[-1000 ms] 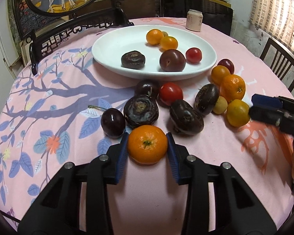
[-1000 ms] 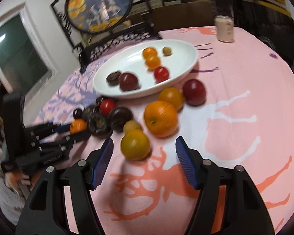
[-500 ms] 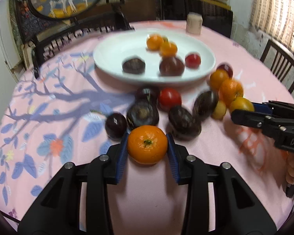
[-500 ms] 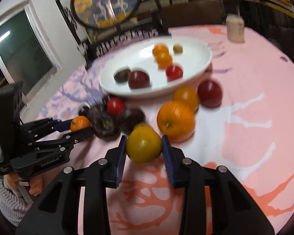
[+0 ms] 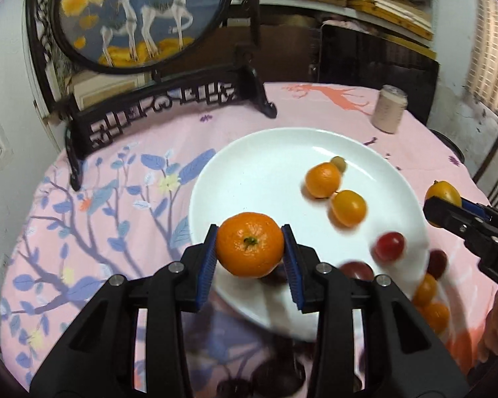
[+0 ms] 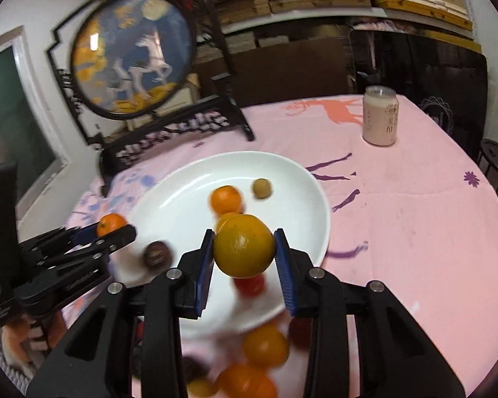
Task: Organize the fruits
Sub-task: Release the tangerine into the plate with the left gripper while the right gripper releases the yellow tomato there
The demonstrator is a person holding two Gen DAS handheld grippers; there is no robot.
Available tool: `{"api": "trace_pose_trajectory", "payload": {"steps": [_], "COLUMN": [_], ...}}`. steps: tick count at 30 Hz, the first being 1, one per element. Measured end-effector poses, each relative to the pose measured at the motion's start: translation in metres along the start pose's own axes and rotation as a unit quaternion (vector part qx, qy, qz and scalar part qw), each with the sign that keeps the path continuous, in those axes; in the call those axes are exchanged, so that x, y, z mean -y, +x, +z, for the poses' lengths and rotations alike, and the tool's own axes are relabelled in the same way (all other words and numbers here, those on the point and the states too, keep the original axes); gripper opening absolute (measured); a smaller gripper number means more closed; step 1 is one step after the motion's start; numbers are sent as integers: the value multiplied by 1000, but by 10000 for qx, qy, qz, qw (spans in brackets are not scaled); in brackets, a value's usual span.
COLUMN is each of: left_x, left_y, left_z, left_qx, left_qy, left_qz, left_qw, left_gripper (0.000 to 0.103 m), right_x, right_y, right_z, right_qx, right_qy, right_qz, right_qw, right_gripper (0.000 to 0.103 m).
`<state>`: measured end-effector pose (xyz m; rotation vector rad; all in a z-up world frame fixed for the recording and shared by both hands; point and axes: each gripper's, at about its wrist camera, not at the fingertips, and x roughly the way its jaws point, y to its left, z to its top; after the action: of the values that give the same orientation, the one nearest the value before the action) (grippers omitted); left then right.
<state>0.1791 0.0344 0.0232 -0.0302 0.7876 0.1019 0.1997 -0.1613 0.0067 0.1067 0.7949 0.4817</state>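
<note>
My left gripper (image 5: 250, 252) is shut on an orange tangerine (image 5: 250, 248) and holds it in the air over the near left edge of the white plate (image 5: 249, 165). My right gripper (image 6: 244, 253) is shut on a yellow-orange citrus fruit (image 6: 244, 245) above the near side of the same plate (image 6: 182, 192). The plate holds two orange fruits (image 5: 322, 179), a small tan fruit (image 6: 261, 188), a red fruit (image 5: 389, 247) and dark plums (image 6: 156, 253). The right gripper also shows in the left wrist view (image 5: 448, 204), the left one in the right wrist view (image 6: 113, 229).
More oranges (image 6: 265, 348) and dark fruits lie on the pink tablecloth in front of the plate. A pale drinks can (image 6: 380, 116) stands at the back right. A round framed picture on a dark carved stand (image 5: 156, 106) stands at the back left.
Both grippers have lifted off the cloth and moved forward over the plate, each with its fruit. The right gripper closed on the yellow-orange fruit a second ago.
</note>
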Motion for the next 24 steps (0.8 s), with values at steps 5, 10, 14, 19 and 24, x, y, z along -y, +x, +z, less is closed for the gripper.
{"api": "trace_pose_trajectory", "payload": {"steps": [5, 10, 14, 19, 24], "left_x": [-13, -17, -20, -24, -26], "left_y": [20, -3, -28, -46, -66], "left_z": [-6, -7, -14, -41, -74], "left_qx": [-168, 201, 489, 537, 485], "left_qy": [-174, -173, -103, -61, -43], "left_qz": [-129, -79, -41, 221, 455], "left_qw": [9996, 9996, 9987, 9983, 9978], "left_gripper": [47, 67, 76, 81, 91], "right_x": [14, 14, 12, 3, -5], "right_y": [27, -7, -31, -39, -54], "right_z": [-2, -1, -11, -39, -65], "right_qx": [-227, 291, 372, 142, 57], "right_qy": [88, 146, 250, 141, -37], "right_qz": [116, 316, 525, 537, 464], "right_qw": [9996, 9990, 9976, 9984, 9989], "right_gripper": [46, 52, 60, 63, 67]}}
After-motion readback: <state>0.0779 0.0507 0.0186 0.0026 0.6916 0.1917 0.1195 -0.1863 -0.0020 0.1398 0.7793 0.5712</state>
